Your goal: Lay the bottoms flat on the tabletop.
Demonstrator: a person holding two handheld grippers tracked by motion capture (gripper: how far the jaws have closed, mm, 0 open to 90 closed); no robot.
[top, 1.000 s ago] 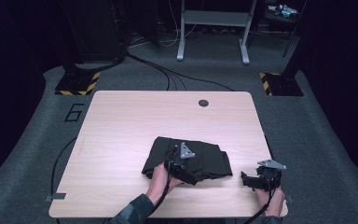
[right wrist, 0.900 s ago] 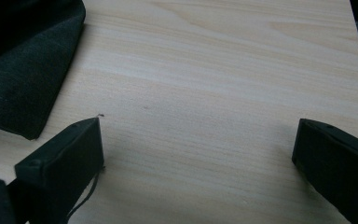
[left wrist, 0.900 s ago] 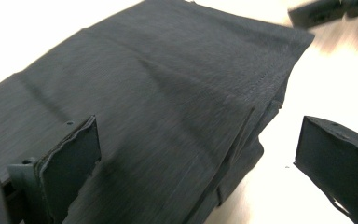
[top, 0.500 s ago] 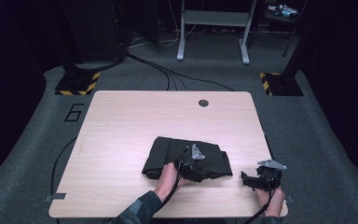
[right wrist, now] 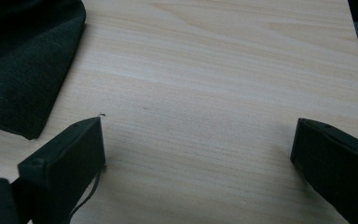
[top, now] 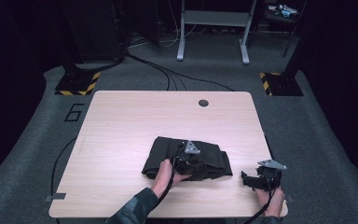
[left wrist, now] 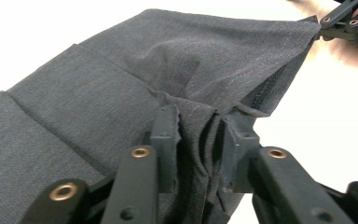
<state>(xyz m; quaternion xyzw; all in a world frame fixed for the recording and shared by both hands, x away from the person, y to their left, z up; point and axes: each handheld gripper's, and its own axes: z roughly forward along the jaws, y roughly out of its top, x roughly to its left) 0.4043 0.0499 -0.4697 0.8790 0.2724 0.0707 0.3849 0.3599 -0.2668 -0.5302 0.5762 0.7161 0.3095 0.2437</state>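
Note:
A dark grey folded garment (top: 168, 156) lies on the light wood table (top: 135, 116), near its front middle. My left gripper (top: 196, 162) rests on the garment's right half, and in the left gripper view it (left wrist: 198, 140) is shut on a bunched fold of the cloth (left wrist: 121, 74). My right gripper (top: 249, 180) sits low at the table's front right, just right of the garment and apart from it. In the right gripper view it (right wrist: 200, 154) stands open over bare wood, and the garment's corner (right wrist: 23, 70) lies at the upper left.
A round cable hole (top: 203, 102) sits near the table's far edge. Beyond the table, cables (top: 168, 74) cross the grey carpet. Two yellow-and-black striped bases (top: 77, 84) and a grey stand (top: 213, 28) are set there too. The table's right edge (top: 265, 140) is close to my right gripper.
My left gripper has shifted to the right over the garment, then eased slightly back, with cloth in its jaws. The right gripper has stayed put.

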